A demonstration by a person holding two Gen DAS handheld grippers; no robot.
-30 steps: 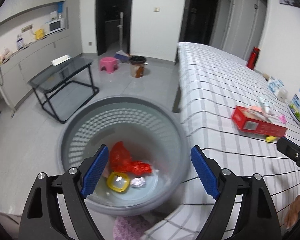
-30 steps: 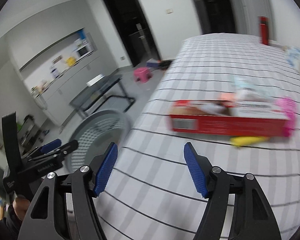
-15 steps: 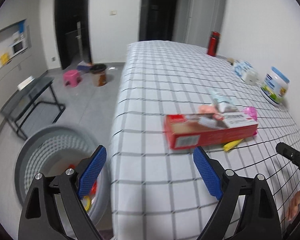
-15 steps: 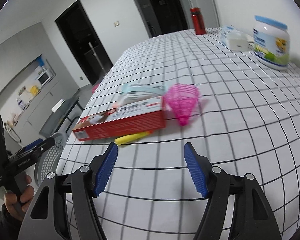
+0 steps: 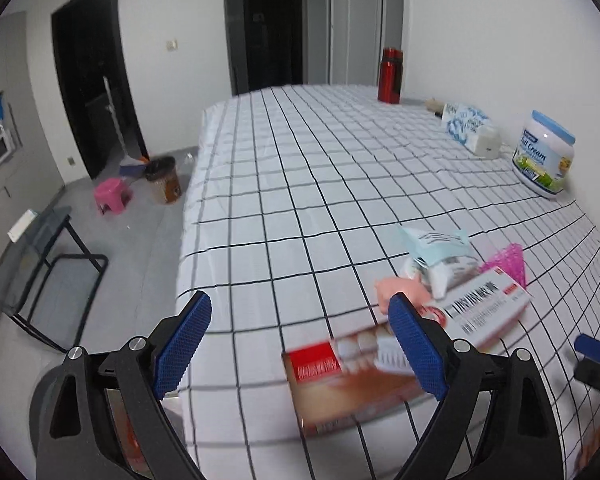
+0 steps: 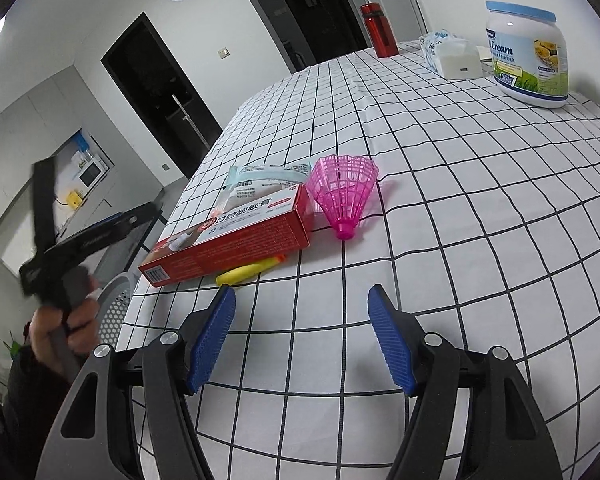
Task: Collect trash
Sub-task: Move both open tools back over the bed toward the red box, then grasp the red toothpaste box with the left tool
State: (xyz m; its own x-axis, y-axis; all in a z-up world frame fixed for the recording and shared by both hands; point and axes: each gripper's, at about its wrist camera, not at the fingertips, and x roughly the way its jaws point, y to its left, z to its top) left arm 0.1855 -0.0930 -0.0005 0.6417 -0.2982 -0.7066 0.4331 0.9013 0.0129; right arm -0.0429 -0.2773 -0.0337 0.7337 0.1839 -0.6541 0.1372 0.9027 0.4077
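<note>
Left gripper was spread wide with nothing between its pads, hovering over the near edge of the checked bed. In its view the red toothpaste box lay blurred near the bed's near edge, its near end behind the right-hand pad; that pad could clip the box and shove it aside.

Right gripper was also parted and empty. Its view showed the box close to the bed's side edge, touching a yellow item half under it, and a pink shuttlecock just beside; a careless grab might knock those off, missing the grey basket below.
</note>
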